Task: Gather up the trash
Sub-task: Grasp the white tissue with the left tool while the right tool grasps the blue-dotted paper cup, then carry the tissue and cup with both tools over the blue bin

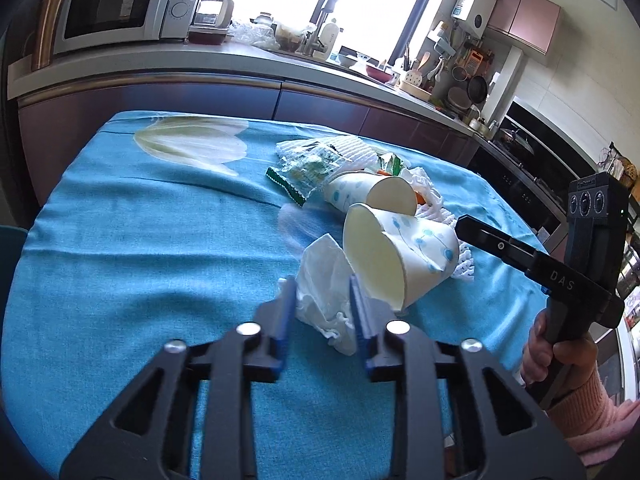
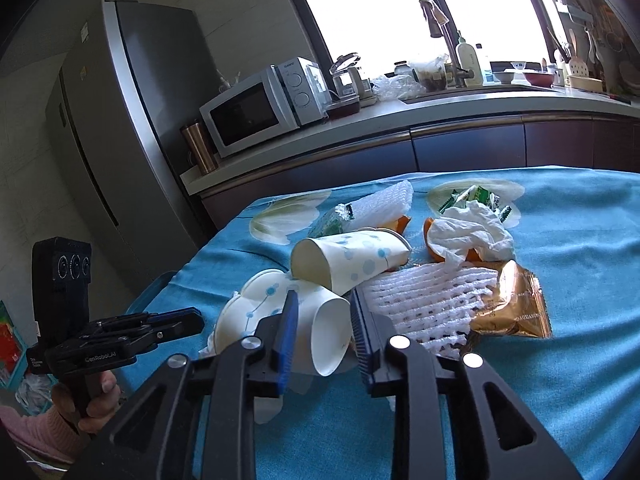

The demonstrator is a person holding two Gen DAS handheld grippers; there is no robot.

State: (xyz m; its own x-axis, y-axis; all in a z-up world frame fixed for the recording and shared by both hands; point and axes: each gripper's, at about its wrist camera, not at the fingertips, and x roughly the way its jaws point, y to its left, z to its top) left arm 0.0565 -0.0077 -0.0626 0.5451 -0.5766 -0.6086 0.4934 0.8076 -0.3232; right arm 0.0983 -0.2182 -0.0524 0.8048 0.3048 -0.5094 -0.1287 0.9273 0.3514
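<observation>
Jaws, left gripper: parted around a crumpled white tissue at lower centre of the left wrist view; pads flank it, and whether they press it cannot be told.
Jaws, right gripper: parted around the mouth of a near paper cup lying on its side, lower centre of the right wrist view; contact cannot be told.
Second paper cup: lying just behind the first, touching it.
Foam net: white, right of centre, beside the right finger.
Gold wrapper: against the net's right edge.
Orange peel: centre, partly under a white tissue.
Tablecloth: blue, under all the trash.
Microwave: upper left, on the counter.
</observation>
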